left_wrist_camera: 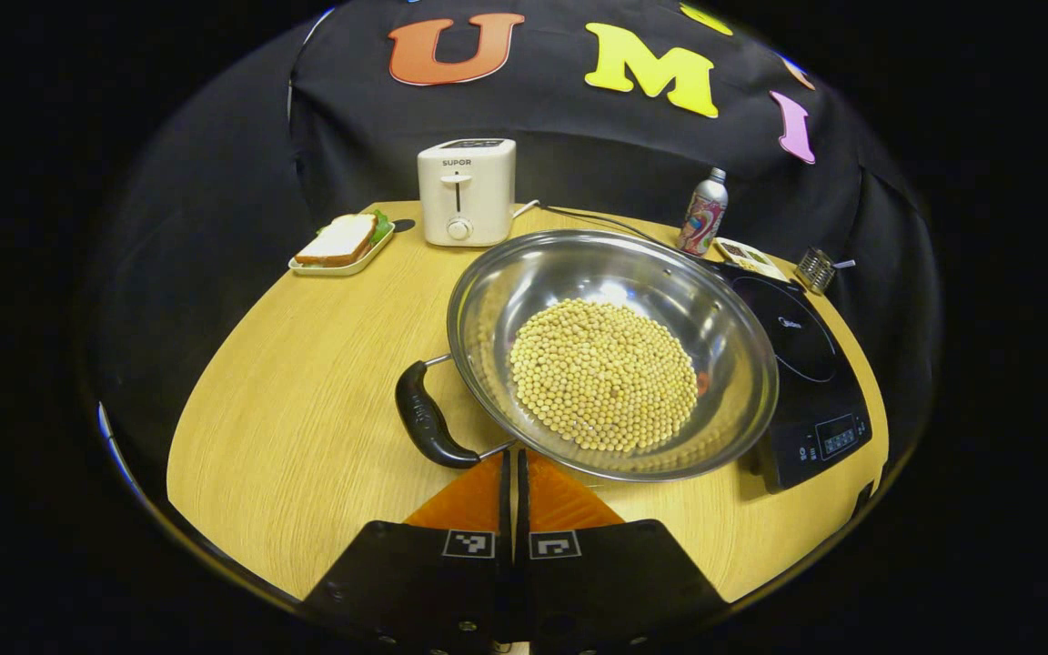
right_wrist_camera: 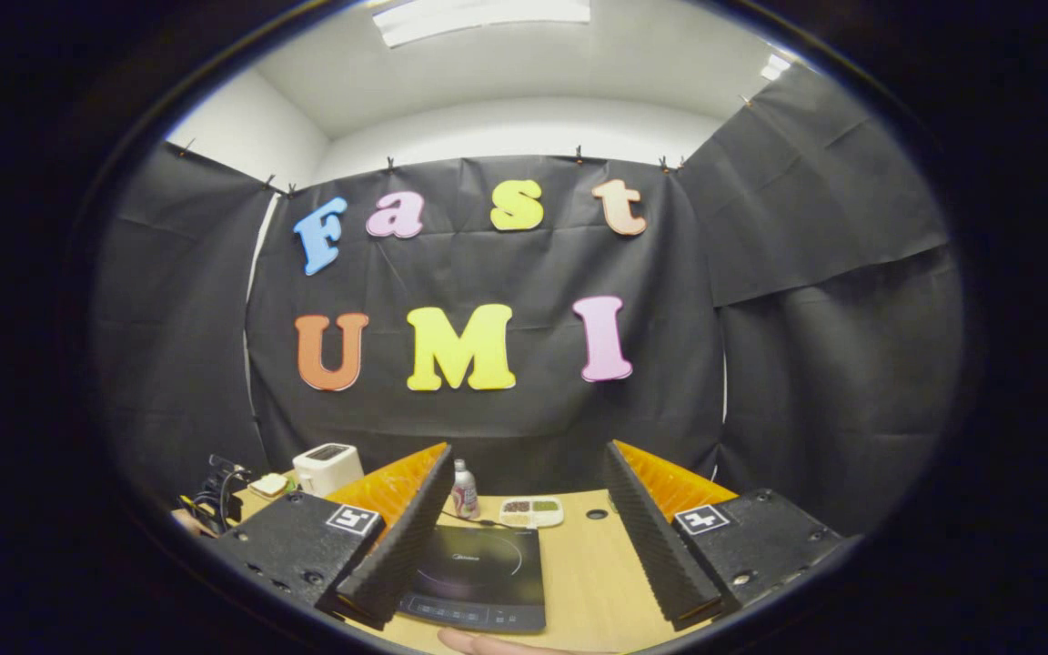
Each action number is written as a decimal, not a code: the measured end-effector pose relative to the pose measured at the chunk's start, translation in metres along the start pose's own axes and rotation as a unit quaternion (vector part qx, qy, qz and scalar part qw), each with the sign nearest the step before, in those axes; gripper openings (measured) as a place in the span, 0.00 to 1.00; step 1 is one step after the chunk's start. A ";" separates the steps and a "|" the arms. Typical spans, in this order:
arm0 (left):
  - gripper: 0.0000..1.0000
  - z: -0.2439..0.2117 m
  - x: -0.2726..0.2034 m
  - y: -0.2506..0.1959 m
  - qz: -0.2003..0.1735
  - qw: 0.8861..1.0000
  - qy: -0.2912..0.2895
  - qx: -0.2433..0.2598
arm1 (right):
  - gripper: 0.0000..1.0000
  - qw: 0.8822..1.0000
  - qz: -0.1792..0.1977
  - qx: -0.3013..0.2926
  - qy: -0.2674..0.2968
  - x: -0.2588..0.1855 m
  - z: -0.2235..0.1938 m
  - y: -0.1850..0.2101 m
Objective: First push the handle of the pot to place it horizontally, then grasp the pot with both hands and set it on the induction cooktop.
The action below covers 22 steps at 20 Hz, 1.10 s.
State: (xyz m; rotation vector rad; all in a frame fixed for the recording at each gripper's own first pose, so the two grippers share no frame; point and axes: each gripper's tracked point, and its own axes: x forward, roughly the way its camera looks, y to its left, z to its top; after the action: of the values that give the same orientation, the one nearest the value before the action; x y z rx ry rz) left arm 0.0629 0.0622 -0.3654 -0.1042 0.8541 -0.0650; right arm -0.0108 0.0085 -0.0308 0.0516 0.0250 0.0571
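Pot [left_wrist_camera: 612,350]: steel, filled with beans, set mid-table, its rim hiding the cooktop's [left_wrist_camera: 806,382] left edge.
Handle [left_wrist_camera: 427,417]: at the near-left rim.
Left gripper [left_wrist_camera: 514,473]: fingers pressed together, tips just beside the pot's rim.
Right gripper [right_wrist_camera: 524,518]: fingers held apart over the cooktop, nothing between.
Toaster [left_wrist_camera: 467,191]: at the table's [left_wrist_camera: 306,382] far edge.

Left claw [left_wrist_camera: 513,468] closed, tips beside pot [left_wrist_camera: 612,353] rim; black handle [left_wrist_camera: 426,417] left; induction cooktop [left_wrist_camera: 801,382] right.
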 end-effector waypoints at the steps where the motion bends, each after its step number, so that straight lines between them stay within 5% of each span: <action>1: 0.00 0.002 0.003 0.004 0.005 1.000 0.001 0.000 | 1.00 1.000 0.004 0.000 -0.007 -0.001 0.003 0.003; 2: 0.10 0.004 0.006 0.007 0.008 1.000 0.000 0.000 | 1.00 1.000 0.012 0.004 -0.018 -0.005 0.009 0.008; 3: 0.00 0.007 0.009 0.010 0.012 1.000 0.000 0.002 | 1.00 0.999 0.023 0.012 -0.032 -0.007 0.015 0.014; 5: 0.10 0.010 0.016 0.019 0.017 1.000 0.005 -0.001 | 1.00 0.999 0.025 0.016 -0.038 -0.007 0.014 0.014; 6: 0.00 0.011 0.019 0.022 0.017 1.000 0.007 -0.004 | 1.00 0.999 0.019 0.015 -0.032 -0.007 0.010 0.012; 8: 0.10 0.015 0.026 0.027 0.015 1.000 0.010 -0.008 | 1.00 0.999 0.013 0.013 -0.026 -0.006 0.008 0.009; 9: 0.00 0.017 0.030 0.029 0.014 1.000 0.011 -0.010 | 1.00 1.000 0.009 0.012 -0.024 -0.004 0.009 0.008; 10: 0.10 0.022 0.033 0.031 0.014 1.000 0.009 -0.009 | 1.00 1.000 0.007 0.011 -0.025 -0.005 0.009 0.005; 11: 0.00 0.025 0.036 0.034 0.014 1.000 0.010 -0.008 | 1.00 1.000 0.007 0.010 -0.026 -0.005 0.010 0.006; 12: 0.10 0.029 0.040 0.036 0.014 1.000 0.009 -0.007 | 1.00 1.000 0.002 0.006 -0.023 -0.003 0.008 0.004; 13: 0.00 0.032 0.043 0.037 0.014 1.000 0.011 -0.008 | 1.00 1.000 -0.002 0.006 -0.021 -0.002 0.006 0.002; 16: 0.00 0.041 0.052 0.044 0.016 1.000 0.012 -0.005 | 1.00 1.000 0.000 0.001 -0.014 0.001 0.000 0.008; 17: 0.10 0.044 0.055 0.045 0.016 1.000 0.011 -0.006 | 1.00 1.000 0.000 0.000 -0.013 0.002 -0.002 0.009; 18: 0.00 0.048 0.057 0.048 0.019 1.000 0.010 -0.005 | 1.00 1.000 0.003 0.000 -0.011 0.004 -0.005 0.012; 20: 0.00 0.055 0.063 0.052 0.026 1.000 0.008 0.000 | 1.00 1.000 0.005 0.001 -0.003 0.006 -0.012 0.016; 21: 0.10 0.058 0.065 0.053 0.030 1.000 0.008 0.000 | 1.00 1.000 0.006 0.003 -0.001 0.008 -0.014 0.019; 22: 0.00 0.059 0.067 0.055 0.034 0.999 0.009 -0.001 | 1.00 1.000 0.006 0.003 -0.001 0.008 -0.017 0.022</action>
State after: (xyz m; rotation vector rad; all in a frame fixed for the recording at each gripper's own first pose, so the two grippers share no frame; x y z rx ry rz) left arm 0.1521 0.1141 -0.3842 -0.0768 0.8758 -0.0018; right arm -0.0043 0.0316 -0.0468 0.0582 0.0234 0.0690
